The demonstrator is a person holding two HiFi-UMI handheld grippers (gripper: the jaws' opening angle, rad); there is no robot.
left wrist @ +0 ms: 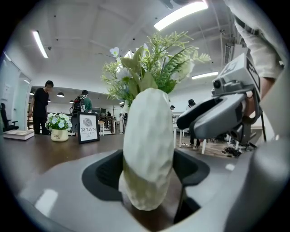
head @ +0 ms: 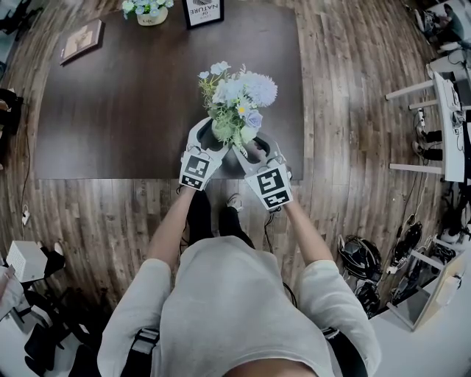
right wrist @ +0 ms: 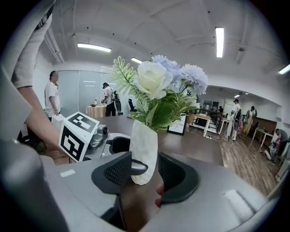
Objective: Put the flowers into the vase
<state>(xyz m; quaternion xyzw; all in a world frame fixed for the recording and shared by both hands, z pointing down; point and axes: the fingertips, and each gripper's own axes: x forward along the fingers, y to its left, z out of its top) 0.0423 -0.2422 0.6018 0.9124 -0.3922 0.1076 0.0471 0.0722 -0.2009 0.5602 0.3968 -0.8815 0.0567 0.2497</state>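
A white textured vase point(left wrist: 147, 145) stands near the front edge of the dark table point(head: 132, 96). In it is a bunch of flowers point(head: 235, 96): a white rose, pale blue blooms and green fern. My left gripper point(head: 213, 136) is shut on the vase, whose body fills the gap between the dark pads. In the right gripper view the vase point(right wrist: 144, 152) shows just past the tips. My right gripper point(head: 249, 151) comes in from the right with its jaws open and nothing held. From above, the blooms hide most of the vase.
A framed sign point(head: 202, 11), a small pot of flowers point(head: 151, 11) and a book point(head: 81, 40) sit at the table's far side. White desks point(head: 441, 96) stand to the right. Several people stand far back in the room.
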